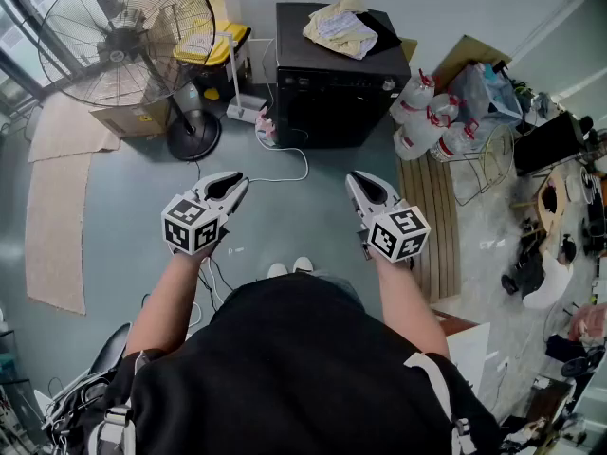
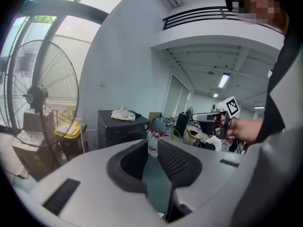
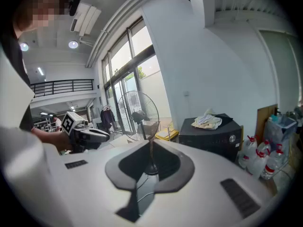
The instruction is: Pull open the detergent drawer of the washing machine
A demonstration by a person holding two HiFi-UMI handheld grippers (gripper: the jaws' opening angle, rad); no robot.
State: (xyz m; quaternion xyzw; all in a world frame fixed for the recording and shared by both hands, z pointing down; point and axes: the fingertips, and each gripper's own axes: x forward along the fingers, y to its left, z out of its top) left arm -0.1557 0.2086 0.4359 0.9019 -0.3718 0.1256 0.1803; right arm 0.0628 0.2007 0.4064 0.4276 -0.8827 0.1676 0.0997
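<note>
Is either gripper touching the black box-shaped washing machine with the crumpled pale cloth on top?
No: the left gripper and right gripper both hang over the grey floor, well short of the black washing machine.

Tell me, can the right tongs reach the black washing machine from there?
Probably not yet. The right tongs hang over bare floor, well short of the washing machine. Nothing blocks the way, so stepping closer should help.

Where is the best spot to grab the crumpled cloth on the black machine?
Probably pinch a raised fold of the cloth, coming from above: it lies in a loose heap on the flat top of the machine, so its folds stick up.
</note>
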